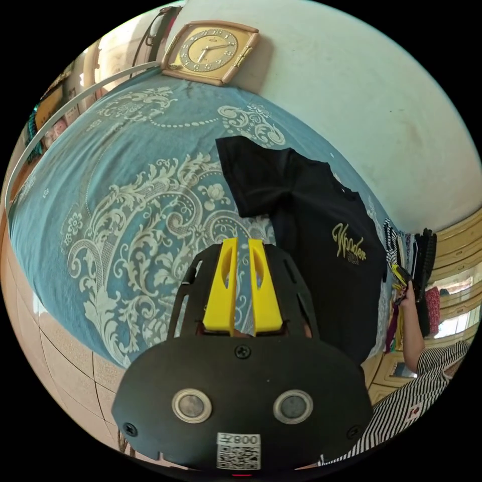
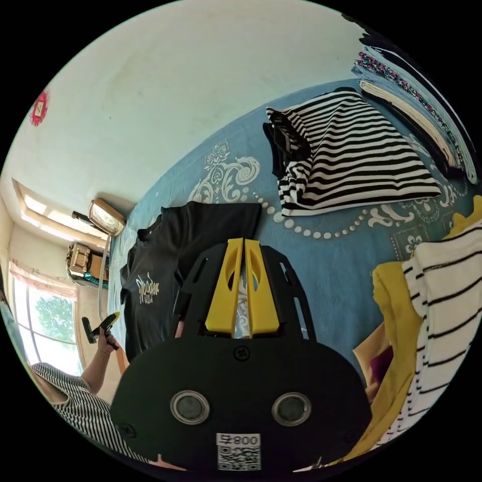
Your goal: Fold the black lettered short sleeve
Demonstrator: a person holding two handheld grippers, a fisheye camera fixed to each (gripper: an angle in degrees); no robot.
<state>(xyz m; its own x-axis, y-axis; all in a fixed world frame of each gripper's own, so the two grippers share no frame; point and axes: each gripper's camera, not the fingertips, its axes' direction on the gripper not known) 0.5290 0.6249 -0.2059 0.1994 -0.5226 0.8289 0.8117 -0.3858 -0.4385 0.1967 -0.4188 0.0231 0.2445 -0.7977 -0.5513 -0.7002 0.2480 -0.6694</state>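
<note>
So right up close, the left tongs (image 1: 243, 246) have their yellow jaws nearly together with just a thin gap, nothing between them, and they hang above the bed's blue patterned bedspread (image 1: 125, 201) just beside the shirt. Same story with the right tongs (image 2: 244, 246): jaws almost touching, pinching nothing, hanging over the bedspread next to the shirt's other sleeve. A bit further out is the black lettered short sleeve (image 1: 311, 226), lying spread out face up on the bed with the gold lettering on the chest showing, one sleeve stuck out flat to the side and the hem end running toward the edge of the bed where the person stands. It looks like thin soft cotton, so I'd guess it's light, floppy and will sag or bunch wherever it isn't held, though it shouldn't slip much on the bedspread. Best bet is probably to pinch it at the shoulder seam and the hem corner on one side and carry that edge over toward the middle. Past it in the right gripper view there's a folded black and white striped top (image 2: 351, 155) and a yellow garment (image 2: 396, 321), and at the far wall a gold clock (image 1: 211, 50) leaning.
</note>
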